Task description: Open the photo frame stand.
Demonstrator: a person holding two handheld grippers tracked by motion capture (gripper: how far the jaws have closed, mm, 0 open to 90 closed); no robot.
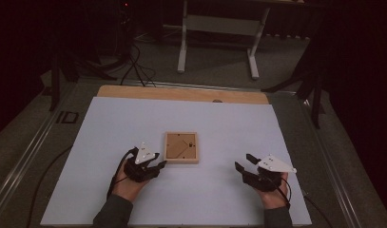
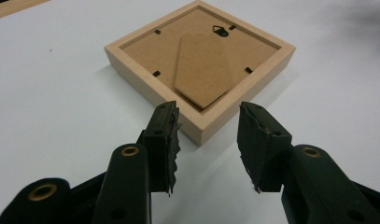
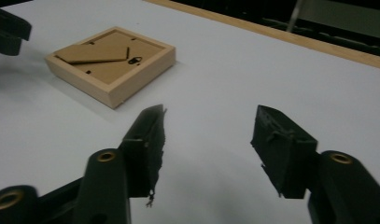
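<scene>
The wooden picture frame lies back-up at the centre of the table, its stand and hanger reachable. The left gripper waits at its lower-left corner, jaws spread and empty; the right gripper, jaws also spread, hangs well apart at lower right.

A pale, unvarnished wooden picture frame lies back-up, its backing a matt brown fibreboard with a small dark metal hanger. The table's white sheet looks smooth and matt, edged at the far side by bare wood. Both grippers' black pads are rough and frayed, with brass-coloured rivets.
</scene>
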